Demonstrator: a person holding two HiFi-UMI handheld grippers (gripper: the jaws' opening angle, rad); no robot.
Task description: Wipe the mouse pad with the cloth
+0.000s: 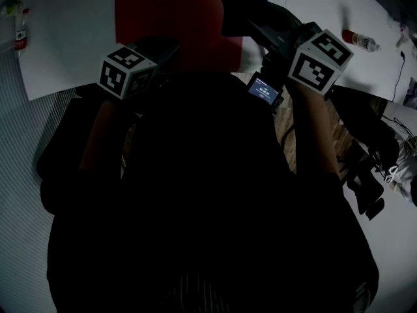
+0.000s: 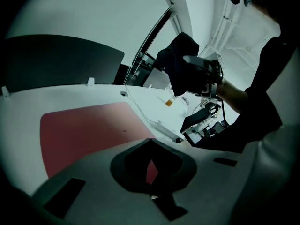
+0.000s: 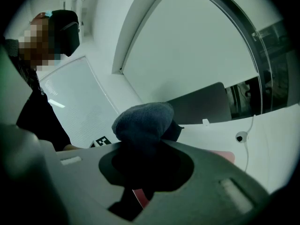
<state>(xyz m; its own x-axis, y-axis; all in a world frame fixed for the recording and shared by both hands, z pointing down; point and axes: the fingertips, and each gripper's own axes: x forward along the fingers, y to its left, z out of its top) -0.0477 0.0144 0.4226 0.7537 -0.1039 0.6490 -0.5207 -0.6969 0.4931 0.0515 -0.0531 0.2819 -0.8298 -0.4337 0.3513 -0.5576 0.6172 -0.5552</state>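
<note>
The dark blue-grey cloth looks soft, light and limp, so I judge that its bunched middle is the best place to hold it. The right hand-held gripper is clamped on this bunch, in the air above the white worktop. The flat red mouse pad lies on the worktop. The left hand-held gripper is closed and holds nothing.

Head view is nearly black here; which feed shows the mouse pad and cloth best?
Head view: underexposed, the person's dark torso fills it, and only a strip of mouse pad shows. Left gripper view: evenly lit, mouse pad sharp, edges fisheye-bent. Right gripper view: cloth close, slightly soft, hiding most of the mouse pad.
</note>
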